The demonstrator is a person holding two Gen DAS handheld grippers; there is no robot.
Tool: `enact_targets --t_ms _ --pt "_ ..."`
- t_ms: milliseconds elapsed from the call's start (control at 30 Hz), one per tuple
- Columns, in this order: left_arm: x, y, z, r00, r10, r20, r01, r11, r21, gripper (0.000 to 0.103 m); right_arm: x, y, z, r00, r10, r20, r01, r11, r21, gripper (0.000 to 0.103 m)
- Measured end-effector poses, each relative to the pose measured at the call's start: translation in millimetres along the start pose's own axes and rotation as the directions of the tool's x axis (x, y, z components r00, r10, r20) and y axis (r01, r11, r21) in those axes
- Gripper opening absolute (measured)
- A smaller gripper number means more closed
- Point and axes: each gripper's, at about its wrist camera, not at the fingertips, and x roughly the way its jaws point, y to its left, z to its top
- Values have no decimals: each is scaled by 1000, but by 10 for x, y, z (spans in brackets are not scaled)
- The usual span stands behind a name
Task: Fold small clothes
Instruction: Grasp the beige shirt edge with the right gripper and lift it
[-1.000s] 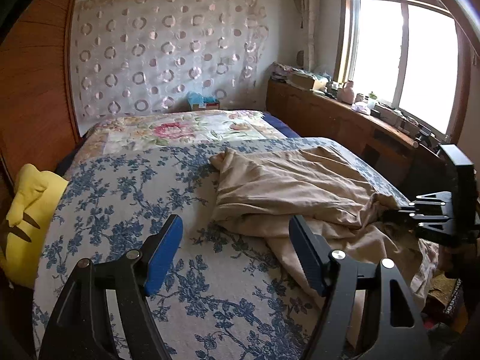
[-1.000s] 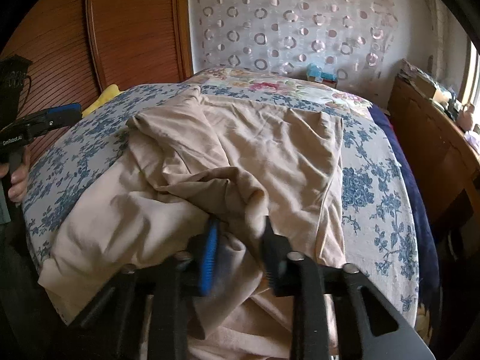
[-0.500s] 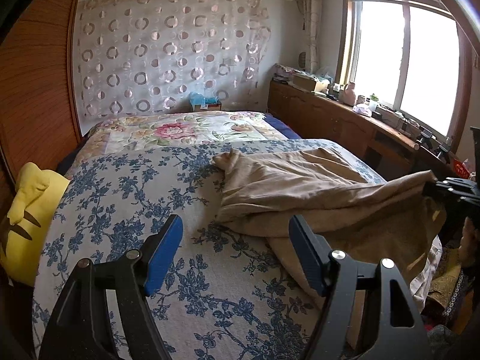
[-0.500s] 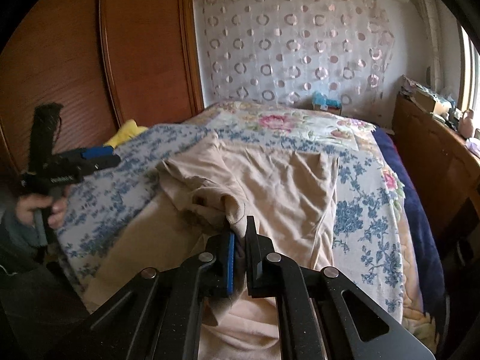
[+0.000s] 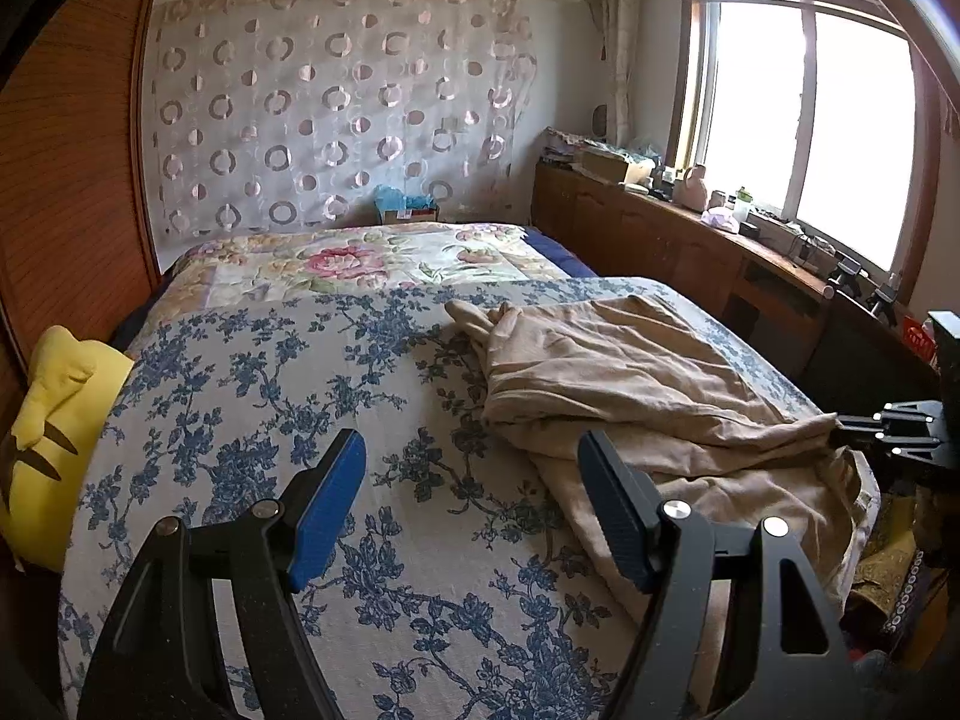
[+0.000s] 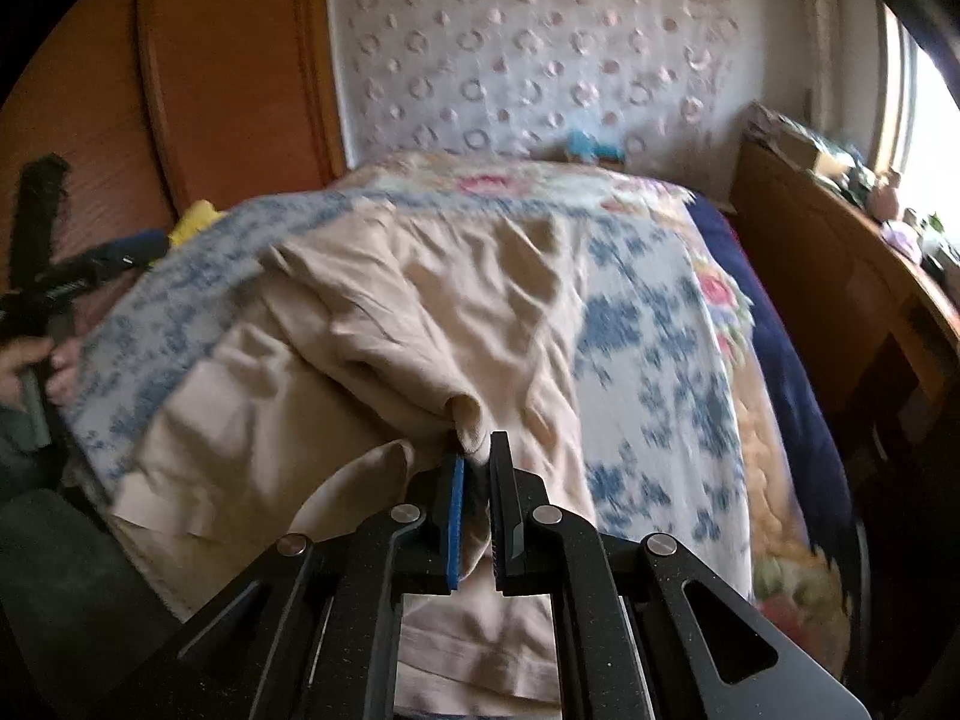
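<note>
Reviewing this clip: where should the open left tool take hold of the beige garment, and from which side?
Likely the loose lower edge of the beige garment beside the left tool, approached from the bed's near edge. There the cloth is thin and flat on the floral bedspread; the right tool already pinches a bunched fold.

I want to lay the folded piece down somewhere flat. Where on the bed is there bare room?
The blue-flowered bedspread is bare between the yellow plush and the beige garment, under the open left hand-held gripper. The rose-patterned quilt beyond also lies bare. The window side is crowded: the garment spreads there, pinched by the right hand-held gripper.
</note>
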Motion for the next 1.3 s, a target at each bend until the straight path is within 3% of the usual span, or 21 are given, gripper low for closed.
enact_targets --t_ms 100,167,233,400,600,833,1300 --pt "32 0 -31 1000 2 -9 -2 1000 -2 74 -39 2 30 1000 -22 11 22 1000 -2 22" --pt "46 -4 -54 1000 3 -14 -3 1000 -1 74 -94 -4 93 999 -18 33 18 1000 -12 43" --pt "58 -1 -69 1000 4 -18 -4 1000 -4 74 -155 0 154 997 -25 69 27 999 -26 51" --pt "44 7 -77 1000 14 -14 -14 1000 0 74 -152 106 292 994 -6 109 12 998 -56 51" --pt "-3 60 -69 1000 24 -4 -24 1000 -3 74 158 302 534 993 45 111 -33 993 -110 51" --pt "-56 150 -64 999 38 6 -38 999 -16 74 535 521 908 988 132 82 -116 977 -180 51" --pt "-99 319 -113 998 59 12 -59 997 -50 74 1227 939 1408 978 207 -26 -207 944 -258 51"
